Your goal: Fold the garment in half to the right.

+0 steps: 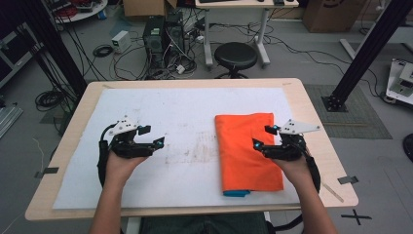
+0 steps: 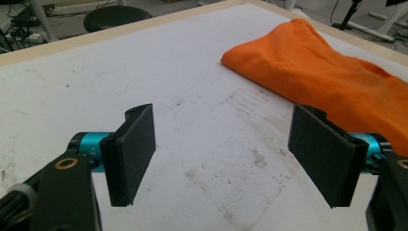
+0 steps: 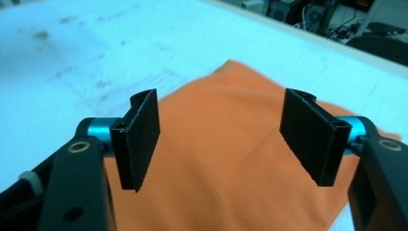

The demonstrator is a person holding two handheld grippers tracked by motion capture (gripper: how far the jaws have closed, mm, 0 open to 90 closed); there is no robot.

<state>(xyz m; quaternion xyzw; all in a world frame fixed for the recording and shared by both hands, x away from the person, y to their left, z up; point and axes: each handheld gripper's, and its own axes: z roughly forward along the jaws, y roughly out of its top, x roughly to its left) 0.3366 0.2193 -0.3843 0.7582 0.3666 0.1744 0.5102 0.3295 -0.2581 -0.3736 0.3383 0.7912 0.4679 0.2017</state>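
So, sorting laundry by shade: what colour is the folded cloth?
Bright orange folded cloth, a blue edge at its near end; clearest in the high view.

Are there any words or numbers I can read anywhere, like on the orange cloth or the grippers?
None can be read.
Orange cloth: plain, no print; the blue edge under it shows no label.
Left gripper and right gripper: no readable marking.
Cardboard box on the floor: a dark mark, too small and cut off to read.
Black cross of tape on the floor: a sign, not a word.
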